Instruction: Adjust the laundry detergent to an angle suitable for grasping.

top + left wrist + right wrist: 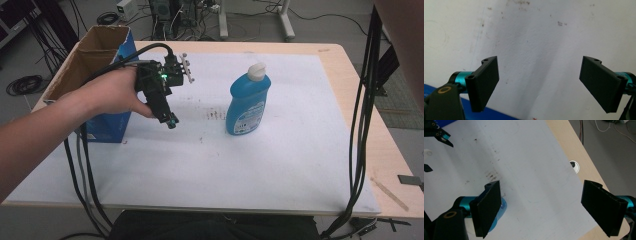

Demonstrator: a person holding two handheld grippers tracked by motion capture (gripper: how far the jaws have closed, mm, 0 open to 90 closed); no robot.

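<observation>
Box [102, 125]: at the far left of the high view we see one cardboard box with blue outer walls, open at the top, standing on the table's left edge. We can read no writing on it.
Left hand [112, 92]: it comes in from the lower left and holds the left gripper [171, 121] just right of the box, above the mat.
Left gripper, pointing: its long axis runs down and a little to the right, jaws toward the mat.
Left jaws: in the left gripper view we see them spread wide [539, 85], with nothing between them but stained mat.
Mat [210, 165]: one white sheet covers most of the table, with dark specks near its middle.
Bottle [248, 101]: one blue bottle with a white cap stands upright on the mat, right of the left gripper and well apart from it. Its long axis is vertical and the cap points up.
Bottle label: we see a pale label low on its front, but the print is too small to read.
Right gripper [540, 208]: in the right gripper view it looks down on the mat and the bottle.
Right jaws: wide apart, gripping nothing.
Table [350, 90]: one, light wood, bare along the right side.
</observation>
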